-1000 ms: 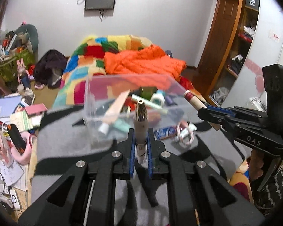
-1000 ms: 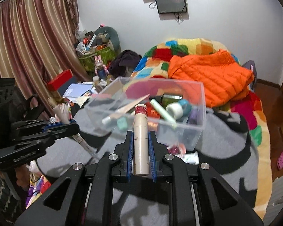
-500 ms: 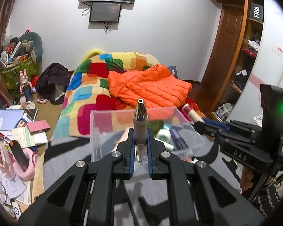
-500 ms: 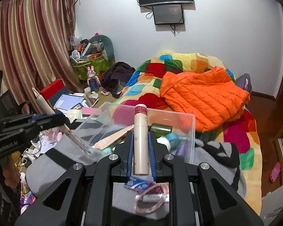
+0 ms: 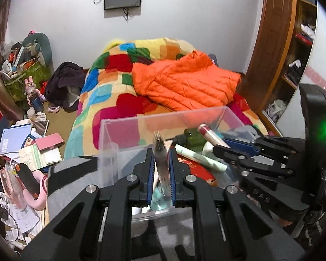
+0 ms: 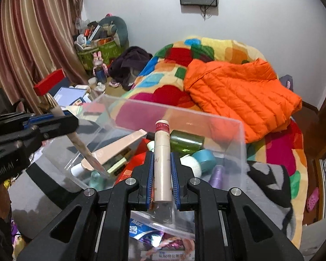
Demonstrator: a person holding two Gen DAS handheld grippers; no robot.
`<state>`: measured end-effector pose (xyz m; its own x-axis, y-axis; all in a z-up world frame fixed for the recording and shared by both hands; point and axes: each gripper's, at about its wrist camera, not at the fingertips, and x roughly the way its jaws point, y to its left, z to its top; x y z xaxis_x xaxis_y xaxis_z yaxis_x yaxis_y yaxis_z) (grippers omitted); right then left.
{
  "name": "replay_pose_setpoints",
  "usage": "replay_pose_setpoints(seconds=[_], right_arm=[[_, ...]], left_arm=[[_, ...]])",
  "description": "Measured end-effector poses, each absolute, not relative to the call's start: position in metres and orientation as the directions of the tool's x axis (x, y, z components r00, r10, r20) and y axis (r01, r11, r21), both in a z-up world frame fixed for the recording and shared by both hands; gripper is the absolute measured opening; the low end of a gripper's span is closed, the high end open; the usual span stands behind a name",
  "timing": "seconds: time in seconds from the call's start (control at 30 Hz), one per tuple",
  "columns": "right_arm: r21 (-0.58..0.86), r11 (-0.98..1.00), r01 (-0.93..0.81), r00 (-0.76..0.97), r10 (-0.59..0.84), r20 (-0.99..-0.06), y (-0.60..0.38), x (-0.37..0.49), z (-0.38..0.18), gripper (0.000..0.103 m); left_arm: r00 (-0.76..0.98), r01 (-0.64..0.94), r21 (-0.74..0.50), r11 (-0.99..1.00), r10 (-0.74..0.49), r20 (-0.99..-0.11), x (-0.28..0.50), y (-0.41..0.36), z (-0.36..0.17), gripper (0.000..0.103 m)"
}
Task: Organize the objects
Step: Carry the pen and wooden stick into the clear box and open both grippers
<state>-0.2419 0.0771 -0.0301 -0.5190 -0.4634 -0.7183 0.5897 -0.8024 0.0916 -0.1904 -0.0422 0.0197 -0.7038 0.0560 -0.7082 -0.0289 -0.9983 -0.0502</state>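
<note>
In the left wrist view, the left gripper [image 5: 160, 174] is closed on a thin silver tube [image 5: 160, 152], which looks blurred. The tube stands over the near wall of the clear plastic box [image 5: 119, 134]. The right gripper [image 5: 222, 146] comes in from the right and holds a beige tube with a red band [image 5: 210, 134] above the box.

In the right wrist view, the right gripper [image 6: 163, 181] clamps the beige tube [image 6: 162, 158] upright over the box [image 6: 228, 130], which rests on a grey blanket [image 6: 269, 182]. Inside lie a green bottle [image 6: 185, 141] and a teal jar [image 6: 205, 157].
</note>
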Motion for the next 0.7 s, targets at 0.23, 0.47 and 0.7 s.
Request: replay_pose_setpoints(seconds=[0.23, 0.47, 0.7], right_arm=[[0.1, -0.79, 0.605, -0.486, -0.465, -0.74, 0.074, -0.241, -0.033, 0.018], [0.107, -0.795, 0.597, -0.507, -0.477, -0.718, 0.089, -0.23, -0.017, 0.027], [0.088, -0.813, 0.575, -0.56, -0.47, -0.682, 0.122, -0.203, 0.001, 0.037]], left_arm=[[-0.702, -0.065, -0.044, -0.997, 0.077, -0.708, -0.186, -0.029, 0.019, 0.027], [-0.735, -0.051, -0.038, -0.998, 0.063, -0.675, -0.167, -0.033, 0.036, 0.044], [-0.76, -0.067, -0.037, -0.997, 0.075, -0.646, -0.135, -0.032, 0.048, 0.059]])
